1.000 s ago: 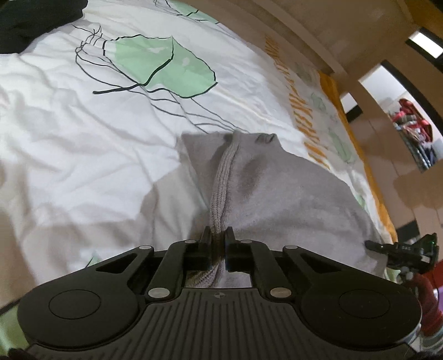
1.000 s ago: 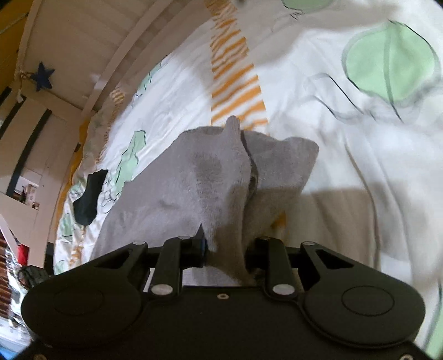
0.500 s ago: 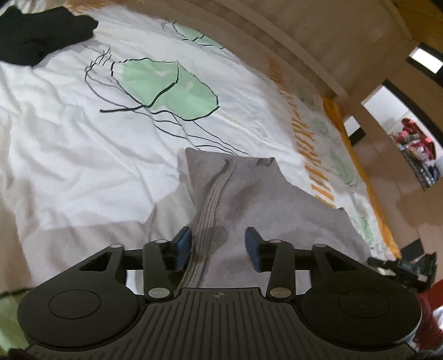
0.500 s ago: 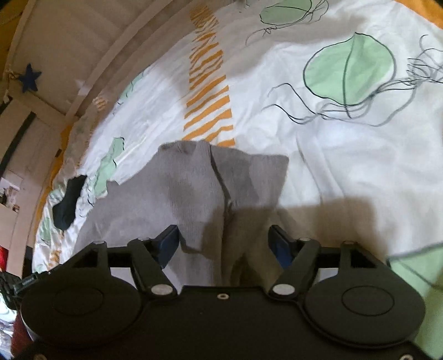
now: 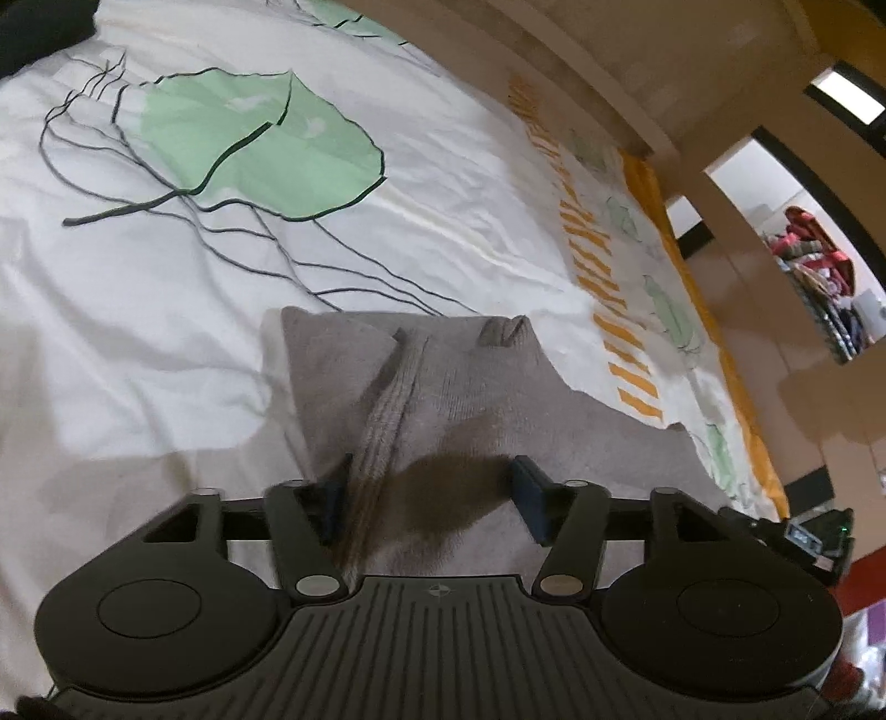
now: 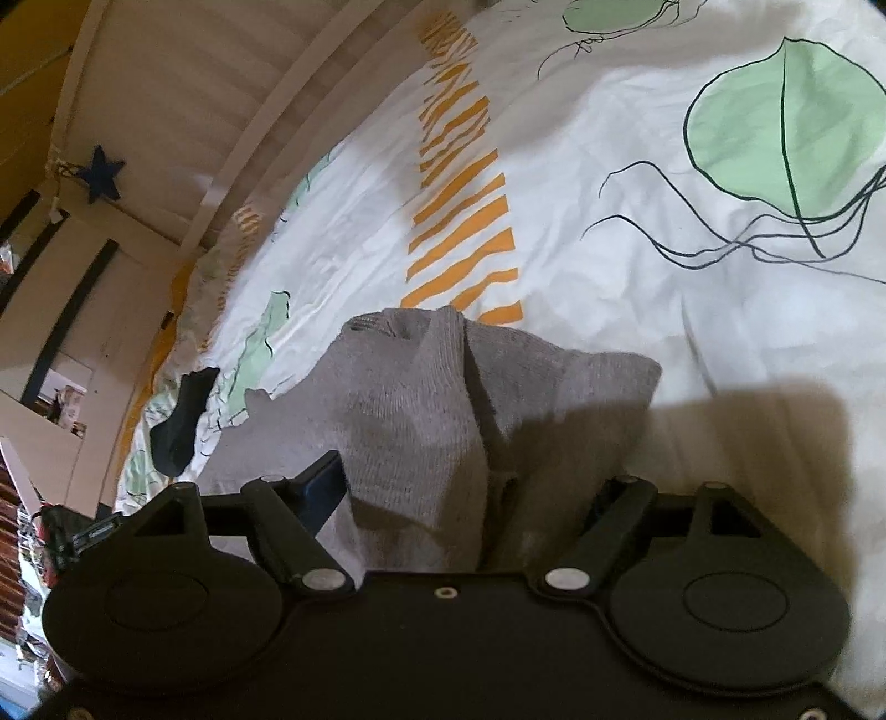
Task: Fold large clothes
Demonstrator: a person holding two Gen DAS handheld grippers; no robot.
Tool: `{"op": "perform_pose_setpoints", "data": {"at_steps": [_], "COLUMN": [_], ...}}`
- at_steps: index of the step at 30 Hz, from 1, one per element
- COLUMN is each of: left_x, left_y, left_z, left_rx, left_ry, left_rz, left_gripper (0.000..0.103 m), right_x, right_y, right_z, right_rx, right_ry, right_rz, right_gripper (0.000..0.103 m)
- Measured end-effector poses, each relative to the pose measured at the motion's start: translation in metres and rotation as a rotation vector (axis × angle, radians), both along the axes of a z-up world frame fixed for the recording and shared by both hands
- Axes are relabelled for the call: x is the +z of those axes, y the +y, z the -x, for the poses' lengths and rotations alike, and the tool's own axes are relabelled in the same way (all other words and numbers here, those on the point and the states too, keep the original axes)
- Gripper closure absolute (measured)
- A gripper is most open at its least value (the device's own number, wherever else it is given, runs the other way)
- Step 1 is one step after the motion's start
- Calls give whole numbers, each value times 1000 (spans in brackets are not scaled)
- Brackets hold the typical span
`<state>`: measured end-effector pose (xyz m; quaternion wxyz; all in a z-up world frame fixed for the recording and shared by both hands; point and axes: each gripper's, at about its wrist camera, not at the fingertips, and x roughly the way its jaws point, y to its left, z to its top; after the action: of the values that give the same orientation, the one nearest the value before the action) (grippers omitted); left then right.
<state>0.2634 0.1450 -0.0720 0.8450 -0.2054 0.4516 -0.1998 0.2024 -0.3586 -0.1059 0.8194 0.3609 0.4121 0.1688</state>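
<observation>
A grey knit garment (image 5: 498,399) lies bunched on the white bedsheet (image 5: 166,332) printed with green jellyfish. Its ribbed band runs down between the jaws of my left gripper (image 5: 432,487). Those jaws are closing, and the band brushes the left pad while the right pad stands apart from the cloth. In the right wrist view a folded ridge of the same garment (image 6: 415,399) rises between the jaws of my right gripper (image 6: 476,482). They are opening, and neither pad presses on the cloth. The right fingertip is hidden behind the fabric.
A black garment (image 6: 180,415) lies on the sheet (image 6: 720,332) far off to the left, and dark cloth (image 5: 33,27) shows at the top left corner. A wooden bed frame (image 5: 554,55) borders the far side. An orange-edged bed side and cluttered floor lie beyond.
Both grippers were shut on the grey garment and have let go, jaws now apart. The cloth has sunk onto the bed. The left hand has shifted across the sheet.
</observation>
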Motion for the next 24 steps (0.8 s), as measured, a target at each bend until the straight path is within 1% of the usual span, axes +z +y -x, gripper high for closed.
{"op": "perform_pose_setpoints", "data": {"at_steps": [1,2,3,4,5,6,8,9,10,11,12,13,14,15,16,17,19,20,21,23,24], "left_x": [2,5,10,17,25,32,42,43,39,32,21,7,-4,-13,-17,-14,0,7,16,30,34], "left_y": [-4,-8,-14,-20,-27,-33,-42,-43,-40,-36,-29,-18,-9,0,6,10,5,2,-4,-21,-26], "left_z": [2,5,10,19,26,33,45,45,39,32,22,14,11,10,12,15,22,25,28,31,32], "left_rx": [-1,-13,-16,-23,-32,-40,-67,-64,-47,-26,4,58,97,133,158,169,148,132,112,60,38], "left_ry": [-29,-56,-97,-166,-230,-296,-438,-468,-436,-383,-303,-212,-159,-112,-93,-102,-156,-185,-215,-261,-275], "left_rz": [-38,-80,-129,-179,-220,-258,-330,-362,-382,-382,-380,-384,-372,-364,-345,-320,-313,-315,-312,-288,-276], "left_gripper": [84,84,84,85,85,85,89,89,87,87,87,83,81,81,81,81,80,74,69,41,37], "right_x": [0,0,1,2,6,14,42,53,58,56,50,39,28,20,18,20,25,26,26,24,23], "right_y": [0,0,1,2,6,12,32,38,39,37,34,31,29,27,23,20,21,23,23,22,22], "right_z": [0,0,0,1,2,4,13,17,18,14,9,5,2,2,4,4,5,6,6,7,6], "right_rx": [-2,-3,-5,-4,9,35,87,98,94,84,66,49,38,24,3,-7,0,1,0,-9,-13], "right_ry": [-3,-7,-13,-24,-43,-83,-227,-285,-310,-288,-242,-182,-127,-102,-98,-91,-95,-95,-94,-87,-82], "right_rz": [-5,-6,3,17,52,100,277,336,361,361,363,376,396,390,359,345,375,390,387,370,363], "right_gripper": [21,22,29,39,72,75,75,75,75,75,73,71,60,55,55,54,50,45,44,43,42]}}
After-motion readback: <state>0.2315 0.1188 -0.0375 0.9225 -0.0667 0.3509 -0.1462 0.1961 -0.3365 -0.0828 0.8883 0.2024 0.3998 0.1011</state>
